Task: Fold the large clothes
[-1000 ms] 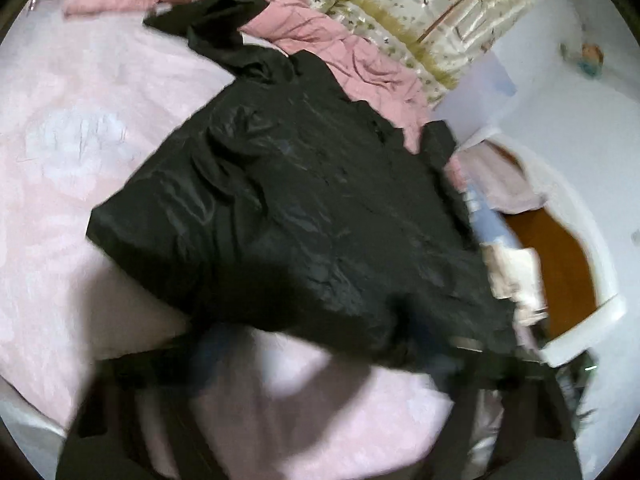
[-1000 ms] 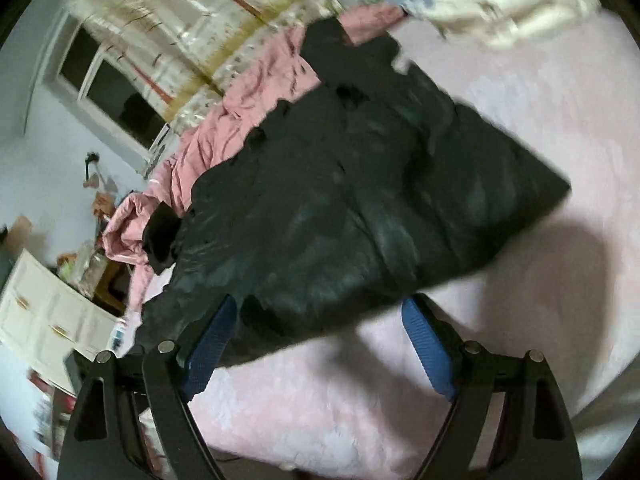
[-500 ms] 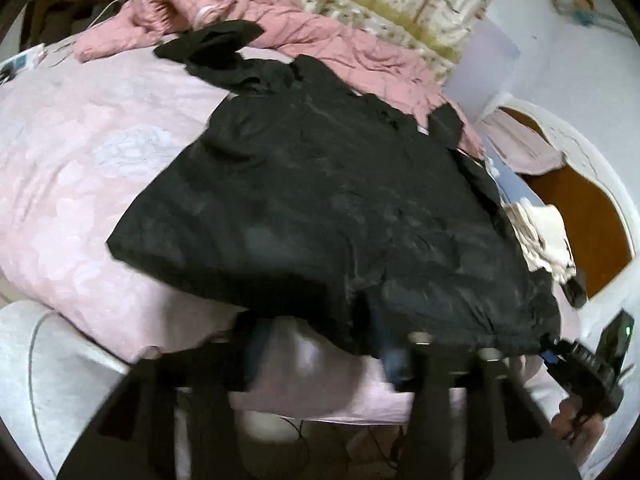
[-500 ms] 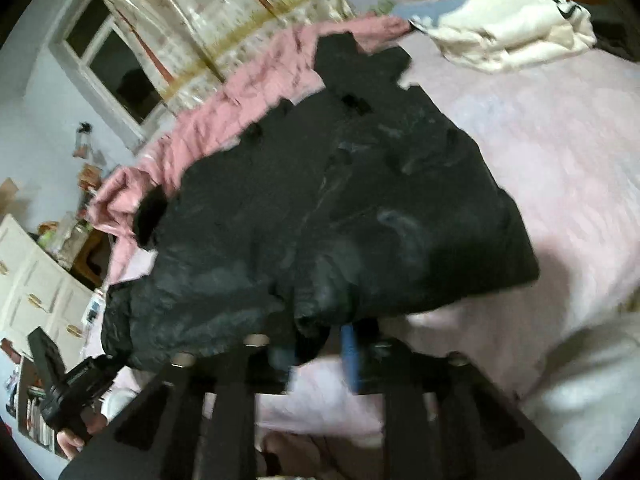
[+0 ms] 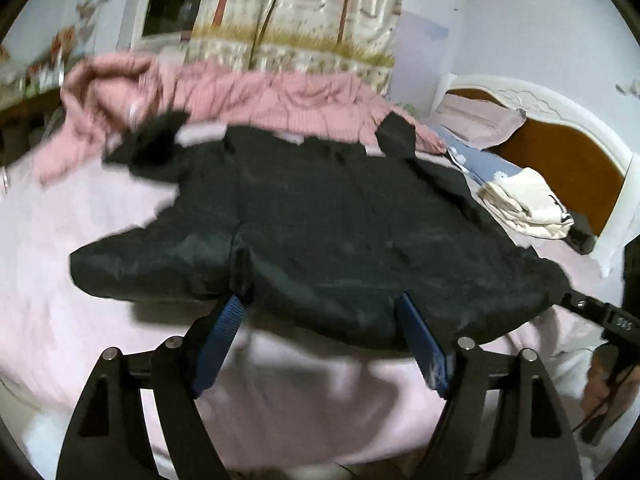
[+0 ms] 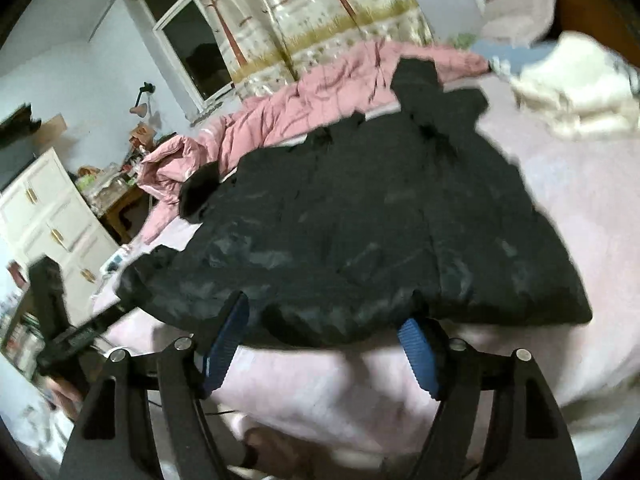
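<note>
A large black jacket [image 5: 340, 220] lies spread flat on the pink bed sheet [image 5: 80, 340], hem toward me and sleeves toward the far side. My left gripper [image 5: 322, 300] stands at the hem's left part. Its jaws are opening, and the blue pads [image 5: 220, 336] flank the hem edge without pressing it. In the right wrist view the jacket [image 6: 380, 220] fills the middle. My right gripper [image 6: 324, 312] is at the hem's right part, jaws also opening, pads [image 6: 418, 354] clear of the cloth. Each view shows the other gripper [image 5: 596, 314] [image 6: 76, 336] at its edge.
A crumpled pink quilt [image 5: 240, 96] lies along the bed's far side. A folded cream garment [image 5: 524, 200] and pillows [image 5: 476, 120] sit by the white headboard [image 5: 560, 108]. A white cabinet [image 6: 44, 216] and a cluttered desk [image 6: 116, 188] stand beyond the bed's left end.
Both grippers, nearly closed at the hem half a second ago, have spread their jaws and pulled back and up. Both views have rolled level. The jacket has settled flatter on the bed.
</note>
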Action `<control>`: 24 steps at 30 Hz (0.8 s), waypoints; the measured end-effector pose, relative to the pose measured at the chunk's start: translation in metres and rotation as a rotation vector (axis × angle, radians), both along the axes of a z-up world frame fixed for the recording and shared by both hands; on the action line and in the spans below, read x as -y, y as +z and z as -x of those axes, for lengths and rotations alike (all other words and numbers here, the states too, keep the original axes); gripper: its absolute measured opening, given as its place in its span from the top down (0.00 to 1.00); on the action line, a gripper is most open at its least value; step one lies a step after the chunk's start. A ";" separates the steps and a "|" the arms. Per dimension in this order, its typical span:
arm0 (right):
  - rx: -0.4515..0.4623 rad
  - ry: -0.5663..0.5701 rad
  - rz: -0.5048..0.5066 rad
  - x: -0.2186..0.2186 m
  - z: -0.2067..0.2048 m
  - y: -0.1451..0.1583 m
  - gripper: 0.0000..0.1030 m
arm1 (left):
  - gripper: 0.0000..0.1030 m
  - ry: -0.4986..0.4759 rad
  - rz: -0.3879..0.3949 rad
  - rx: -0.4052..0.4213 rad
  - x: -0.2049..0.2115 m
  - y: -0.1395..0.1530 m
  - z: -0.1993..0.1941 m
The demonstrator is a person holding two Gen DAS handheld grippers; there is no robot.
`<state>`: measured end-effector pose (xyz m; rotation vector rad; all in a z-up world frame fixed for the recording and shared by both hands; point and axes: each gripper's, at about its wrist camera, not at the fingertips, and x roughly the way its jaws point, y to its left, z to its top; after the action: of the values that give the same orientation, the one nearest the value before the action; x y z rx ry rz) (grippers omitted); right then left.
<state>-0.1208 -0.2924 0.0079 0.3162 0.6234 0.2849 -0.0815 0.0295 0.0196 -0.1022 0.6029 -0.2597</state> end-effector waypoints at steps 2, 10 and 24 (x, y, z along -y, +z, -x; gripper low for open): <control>0.065 0.013 0.060 -0.002 -0.011 0.018 0.26 | 0.24 -0.002 -0.031 0.035 0.002 0.012 -0.017; 0.132 -0.012 0.219 -0.005 -0.117 0.052 0.26 | 0.24 0.097 -0.156 0.080 0.015 0.021 -0.114; -0.086 -0.227 0.208 0.072 -0.180 -0.020 0.26 | 0.20 0.182 -0.098 0.125 -0.026 -0.014 -0.161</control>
<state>0.0596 -0.3640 -0.0125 0.1975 0.6894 -0.0115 0.0795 0.0558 0.0060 -0.0449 0.4780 -0.0596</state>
